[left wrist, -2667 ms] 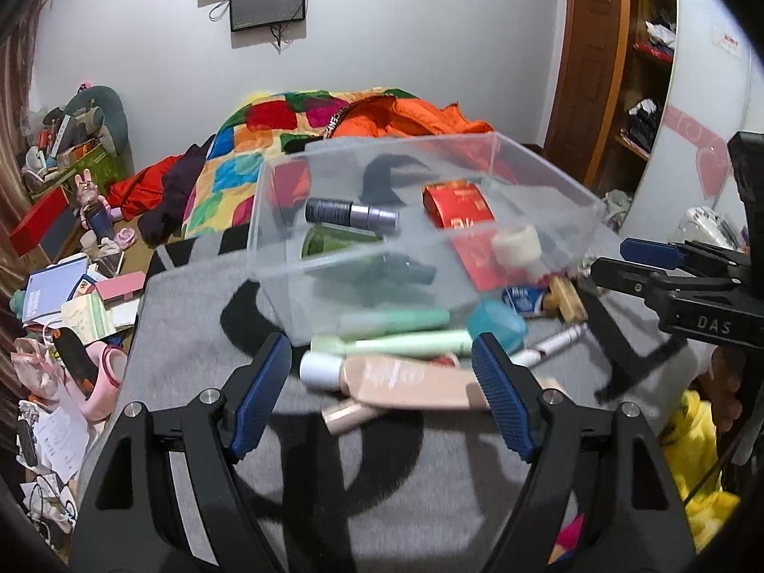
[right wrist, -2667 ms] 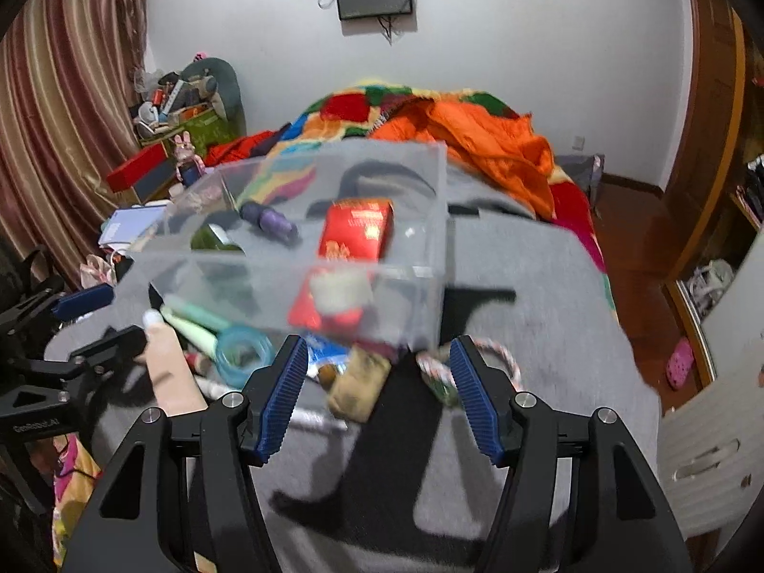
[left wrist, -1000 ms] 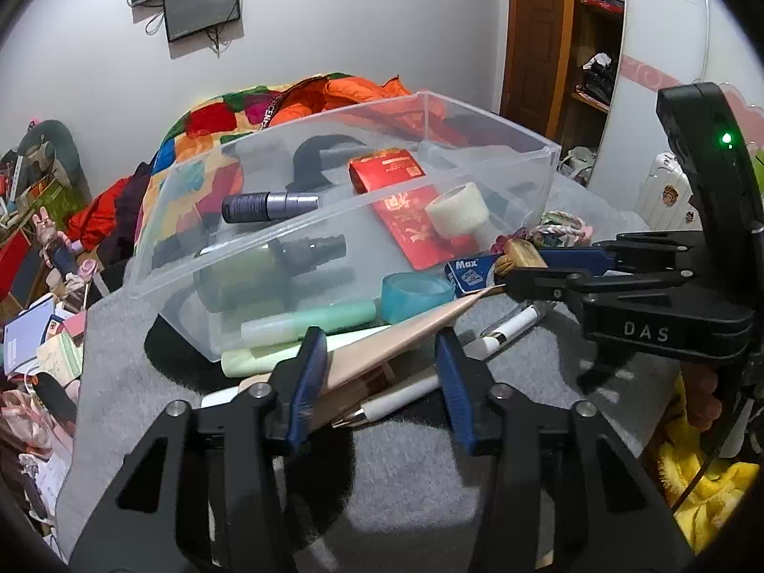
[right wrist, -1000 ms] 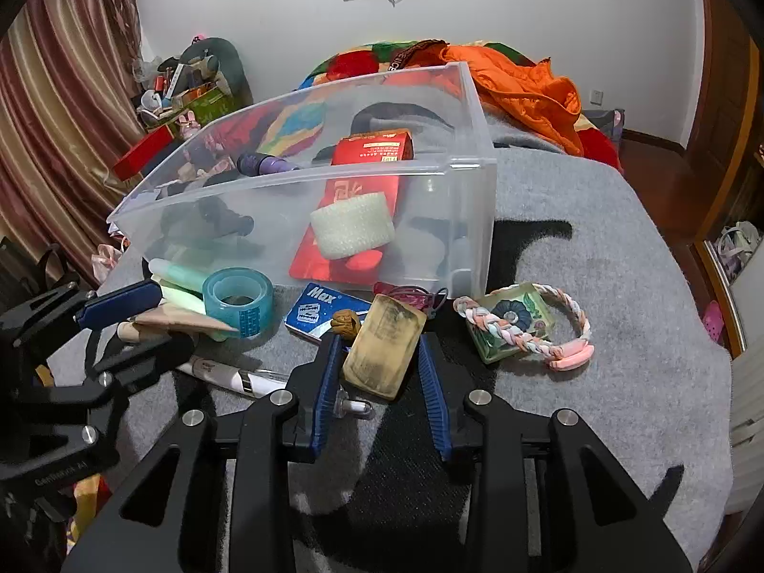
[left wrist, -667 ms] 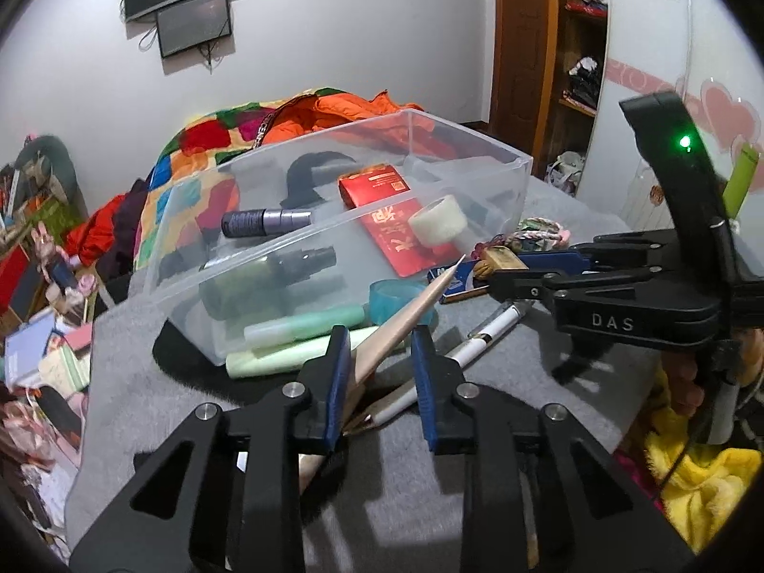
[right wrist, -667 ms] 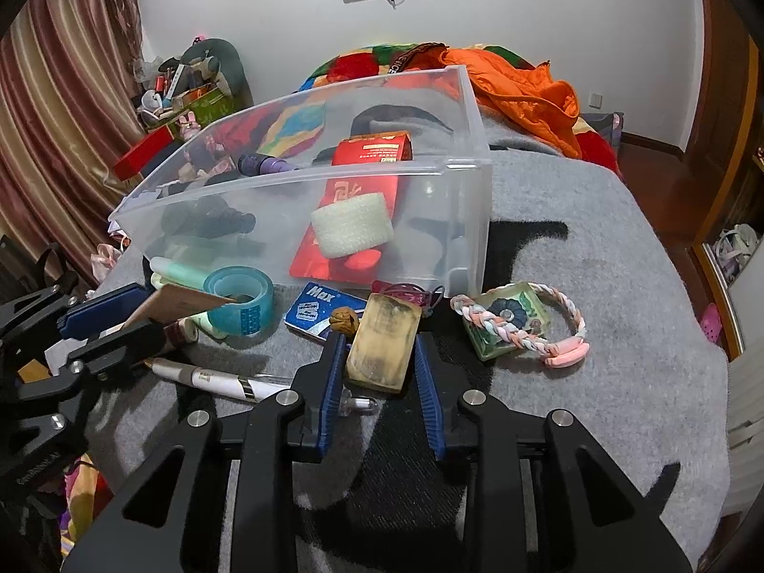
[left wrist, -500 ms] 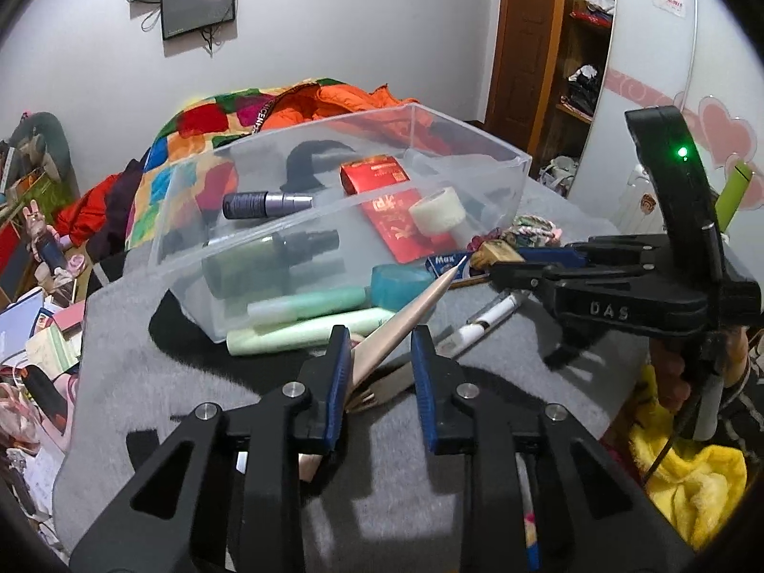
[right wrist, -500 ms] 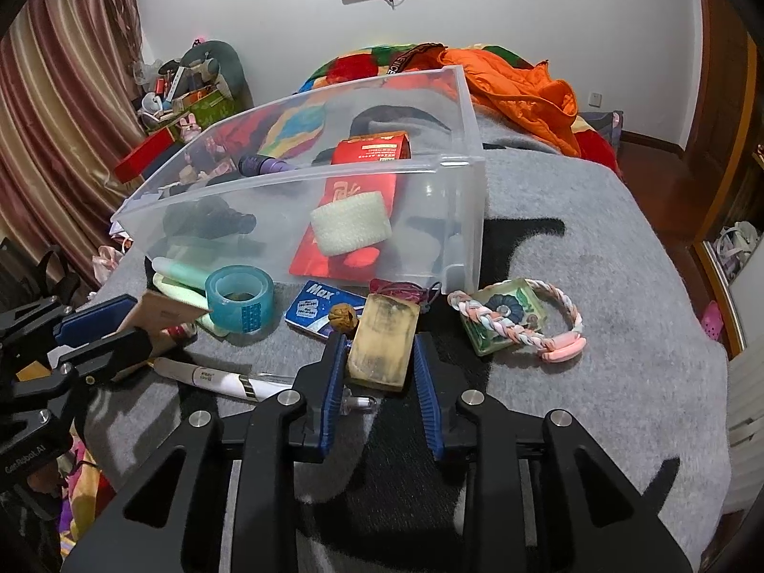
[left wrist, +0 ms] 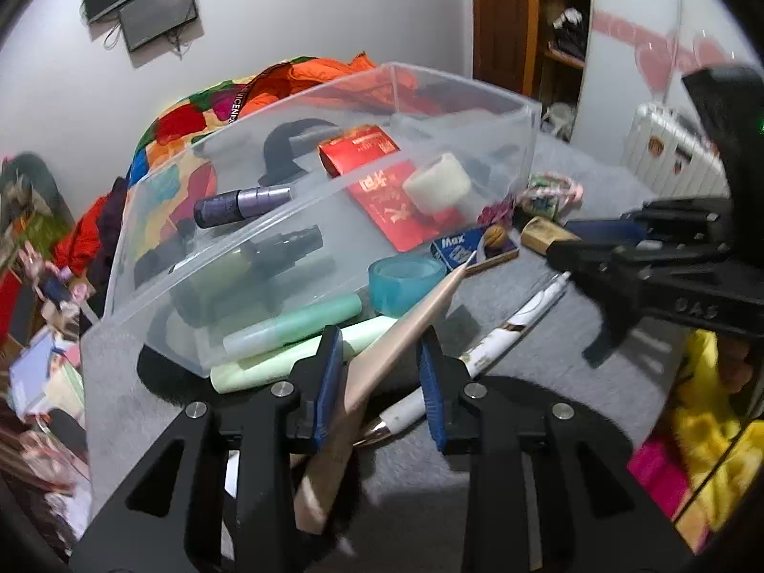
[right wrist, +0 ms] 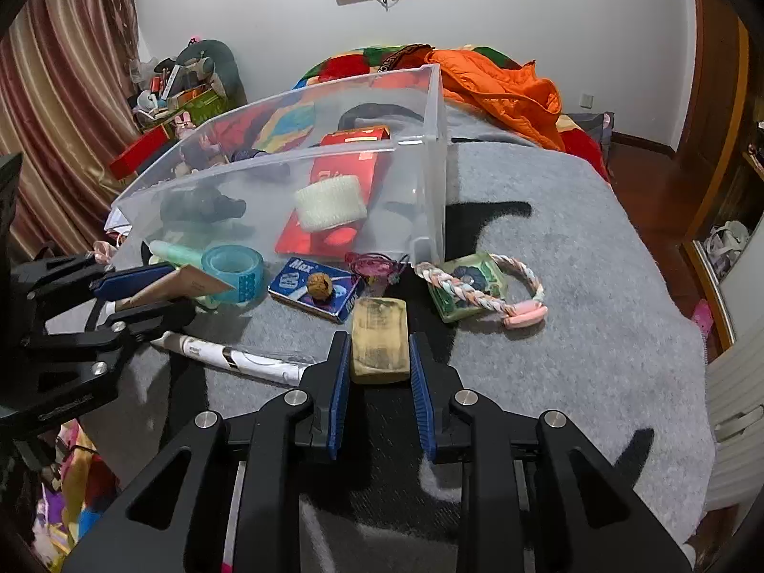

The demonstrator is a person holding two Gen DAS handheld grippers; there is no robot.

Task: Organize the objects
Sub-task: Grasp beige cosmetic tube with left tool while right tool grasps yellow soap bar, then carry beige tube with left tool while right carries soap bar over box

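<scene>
A clear plastic bin (left wrist: 429, 90) (right wrist: 434, 153) stands on the grey blanket and holds a red box (left wrist: 358, 153), a white roll (left wrist: 437, 186) and dark bottles (left wrist: 243, 203). My left gripper (left wrist: 382, 372) is shut on a beige tube (left wrist: 406, 334) and holds it tilted above the blanket; it also shows in the right wrist view (right wrist: 143, 298). My right gripper (right wrist: 379, 367) is shut on a yellowish block (right wrist: 379, 339), in front of the bin. In the left wrist view the block (left wrist: 542, 236) shows in that gripper.
In front of the bin lie a teal tape roll (right wrist: 234, 272), green tubes (left wrist: 291, 329), a white pen (right wrist: 234, 358), a blue Max box (right wrist: 315, 289) with a nut on it, and a braided rope loop (right wrist: 477, 291). Clutter lines the floor at left.
Both grippers closed from wide open onto their objects. The left one lifted the beige tube off the blanket and tilted it up; the right one has closed on the block.
</scene>
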